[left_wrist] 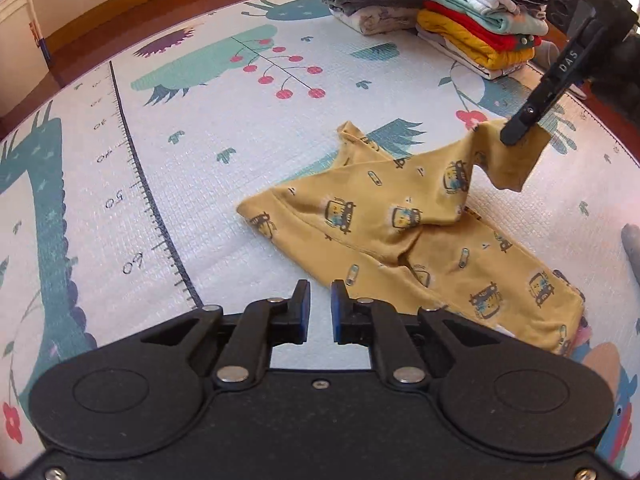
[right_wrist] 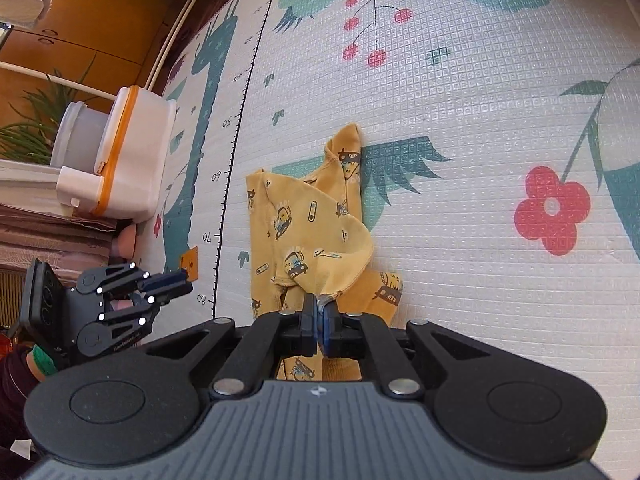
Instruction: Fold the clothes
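Observation:
A yellow garment (left_wrist: 404, 216) printed with small cars lies crumpled on the play mat (left_wrist: 224, 128). In the left wrist view my right gripper (left_wrist: 514, 130) is shut on one corner of it, lifting that corner above the mat. The right wrist view shows the same pinch: my right gripper (right_wrist: 319, 312) has fabric of the yellow garment (right_wrist: 296, 216) between its blue pads. My left gripper (left_wrist: 320, 308) is open with nothing between its fingers, hovering just left of the garment's near edge. It also appears in the right wrist view as the left gripper (right_wrist: 176, 280).
Two stacks of folded clothes (left_wrist: 472, 20) stand at the mat's far right. A white box with orange trim (right_wrist: 128, 152) and a plant (right_wrist: 32, 128) sit beyond the mat's edge. A ruler print (left_wrist: 148, 200) runs along the mat.

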Demonstrator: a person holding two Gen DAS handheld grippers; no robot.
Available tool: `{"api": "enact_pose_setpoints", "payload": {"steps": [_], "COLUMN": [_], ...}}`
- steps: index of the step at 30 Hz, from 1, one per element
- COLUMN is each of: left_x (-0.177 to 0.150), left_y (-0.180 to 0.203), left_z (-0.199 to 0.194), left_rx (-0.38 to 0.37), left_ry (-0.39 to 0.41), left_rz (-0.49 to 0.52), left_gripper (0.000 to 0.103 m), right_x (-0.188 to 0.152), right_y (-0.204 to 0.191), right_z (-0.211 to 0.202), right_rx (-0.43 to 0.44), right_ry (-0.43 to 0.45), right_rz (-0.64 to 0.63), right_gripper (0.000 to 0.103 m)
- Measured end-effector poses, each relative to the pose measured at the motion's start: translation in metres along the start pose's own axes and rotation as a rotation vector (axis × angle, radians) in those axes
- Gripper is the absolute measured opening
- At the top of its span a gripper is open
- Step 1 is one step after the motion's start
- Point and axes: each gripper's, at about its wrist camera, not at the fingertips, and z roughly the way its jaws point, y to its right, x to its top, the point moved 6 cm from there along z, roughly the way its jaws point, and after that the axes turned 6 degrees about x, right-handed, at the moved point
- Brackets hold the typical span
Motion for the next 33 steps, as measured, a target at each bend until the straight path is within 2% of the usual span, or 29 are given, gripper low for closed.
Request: {"api": "enact_pose_setpoints", "payload": {"steps": [4, 9, 11, 13, 15, 19, 20, 22, 24, 26, 27, 29, 30, 33], "left_x": [0.021, 0.024, 0.025, 0.028, 0.031, 0.026, 0.023, 0.014, 0.014, 0.016, 0.016, 0.015, 0.014, 0.013], "left_y": [-0.023, -0.025, -0.023, -0.022, -0.019, 0.011, 0.019, 0.029, 0.029, 0.027, 0.026, 0.025, 0.024, 0.020], "left_z": [0.045, 0.099, 0.102, 0.100, 0.088, 0.070, 0.073, 0.084, 0.086, 0.087, 0.088, 0.088, 0.088, 0.089], "left_rx": [0.011, 0.006, 0.009, 0.004, 0.001, -0.102, -0.104, -0.079, -0.078, -0.086, -0.088, -0.092, -0.097, -0.122], "left_ry": [0.004, 0.006, 0.021, -0.002, 0.026, 0.053, 0.040, 0.012, 0.028, 0.011, 0.007, 0.010, 0.014, 0.017], "left_rz": [-0.006, -0.098, -0.095, -0.072, -0.049, -0.024, -0.003, 0.022, -0.005, -0.034, -0.038, -0.053, -0.064, -0.099], "left_gripper": [0.007, 0.008, 0.008, 0.008, 0.008, 0.008, 0.010, 0.013, 0.015, 0.015, 0.016, 0.016, 0.016, 0.020], "right_x": [-0.009, -0.014, -0.012, -0.009, -0.003, 0.010, 0.013, 0.020, 0.025, 0.024, 0.019, 0.009, 0.002, -0.019], "right_y": [0.006, 0.023, 0.023, 0.025, 0.029, 0.029, 0.027, 0.033, 0.059, 0.088, 0.104, 0.121, 0.128, 0.125], "right_z": [0.001, -0.009, -0.013, -0.017, -0.022, -0.031, -0.034, -0.032, -0.029, -0.035, -0.044, -0.057, -0.063, -0.064], "right_rx": [0.039, 0.135, 0.140, 0.147, 0.163, 0.244, 0.245, 0.179, 0.084, 0.004, -0.018, -0.003, 0.008, 0.020], "right_ry": [0.010, 0.053, 0.062, 0.072, 0.090, 0.114, 0.121, 0.135, 0.179, 0.244, 0.294, 0.352, 0.377, 0.373], "right_rz": [0.035, 0.195, 0.210, 0.220, 0.245, 0.317, 0.306, 0.274, 0.274, 0.316, 0.354, 0.402, 0.418, 0.334], "right_gripper": [0.007, 0.007, 0.007, 0.007, 0.007, 0.007, 0.007, 0.007, 0.014, 0.034, 0.034, 0.039, 0.049, 0.053]}}
